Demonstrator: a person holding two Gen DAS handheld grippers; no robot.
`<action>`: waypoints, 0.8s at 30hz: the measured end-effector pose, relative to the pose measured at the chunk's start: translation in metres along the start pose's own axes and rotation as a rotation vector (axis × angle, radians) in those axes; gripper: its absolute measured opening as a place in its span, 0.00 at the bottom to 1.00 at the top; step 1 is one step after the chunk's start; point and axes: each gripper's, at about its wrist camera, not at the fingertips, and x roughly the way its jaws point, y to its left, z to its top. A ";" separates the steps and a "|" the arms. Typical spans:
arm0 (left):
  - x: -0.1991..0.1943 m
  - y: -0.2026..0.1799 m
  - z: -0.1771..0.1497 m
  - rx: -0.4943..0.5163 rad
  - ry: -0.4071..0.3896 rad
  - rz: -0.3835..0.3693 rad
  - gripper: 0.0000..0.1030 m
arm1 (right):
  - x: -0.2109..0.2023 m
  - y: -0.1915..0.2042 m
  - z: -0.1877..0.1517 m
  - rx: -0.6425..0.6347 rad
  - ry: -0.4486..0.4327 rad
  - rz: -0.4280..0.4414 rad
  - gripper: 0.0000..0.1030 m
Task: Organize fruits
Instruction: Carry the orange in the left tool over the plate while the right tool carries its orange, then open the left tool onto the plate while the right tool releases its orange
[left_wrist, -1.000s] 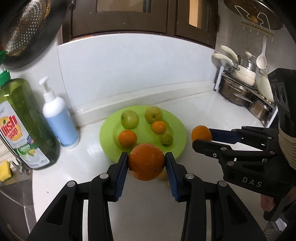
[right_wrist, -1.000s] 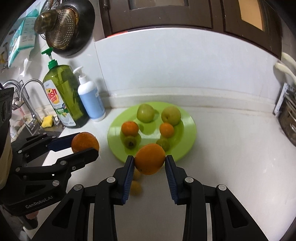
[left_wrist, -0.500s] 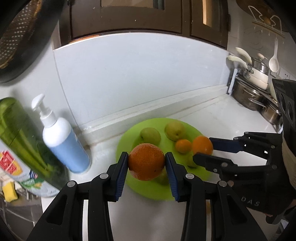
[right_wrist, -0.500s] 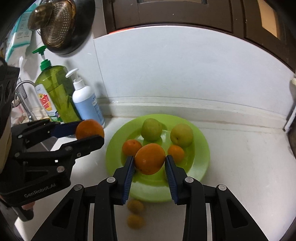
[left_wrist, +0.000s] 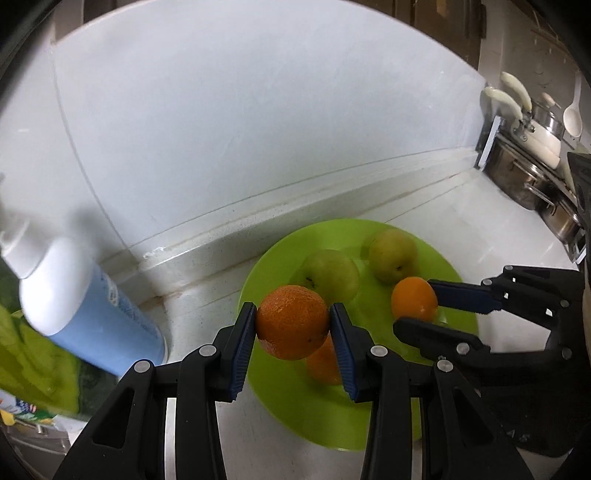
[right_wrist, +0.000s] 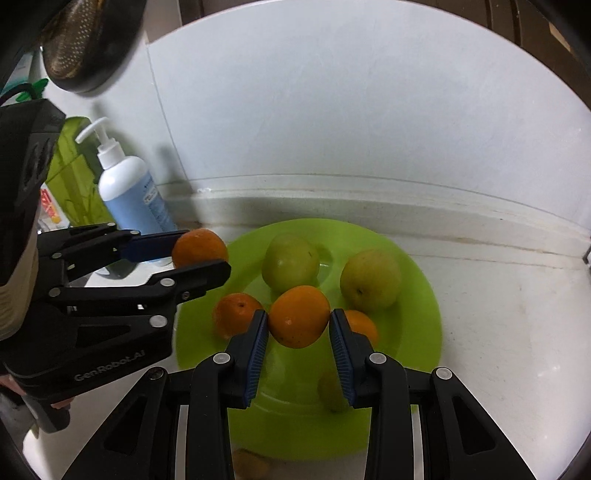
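Observation:
My left gripper (left_wrist: 293, 314) is shut on a large rough orange (left_wrist: 291, 332), held above the near left part of the green plate (left_wrist: 295, 413). My right gripper (right_wrist: 298, 315) is shut on a smoother orange (right_wrist: 298, 325) over the plate's middle (right_wrist: 417, 332). Each gripper shows in the other view: the right gripper (left_wrist: 413, 304) to the right, the left gripper (right_wrist: 205, 251) at the plate's left rim. On the plate lie two green apples (right_wrist: 290, 262) (right_wrist: 370, 278), two small oranges (right_wrist: 236, 314) (right_wrist: 360, 325) and a small green fruit (right_wrist: 330, 387).
A blue-and-white pump bottle (right_wrist: 129, 192) and a green dish soap bottle (right_wrist: 70, 173) stand left of the plate, near the white wall. Steel pots (left_wrist: 532, 177) sit at the far right. A small fruit (right_wrist: 251, 463) lies on the counter in front of the plate.
Both grippers have moved forward and slightly down, from in front of the plate to over it, each still holding its orange. The plate and wall look larger.

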 end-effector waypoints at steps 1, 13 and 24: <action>0.003 0.001 0.000 -0.003 0.006 -0.006 0.39 | 0.003 0.000 0.000 0.002 0.007 0.002 0.34; 0.020 0.001 0.002 -0.001 0.047 -0.027 0.39 | 0.019 0.002 0.002 0.004 0.022 -0.004 0.34; -0.004 -0.002 -0.001 0.010 0.005 -0.003 0.48 | 0.001 -0.001 0.000 0.002 -0.007 -0.031 0.35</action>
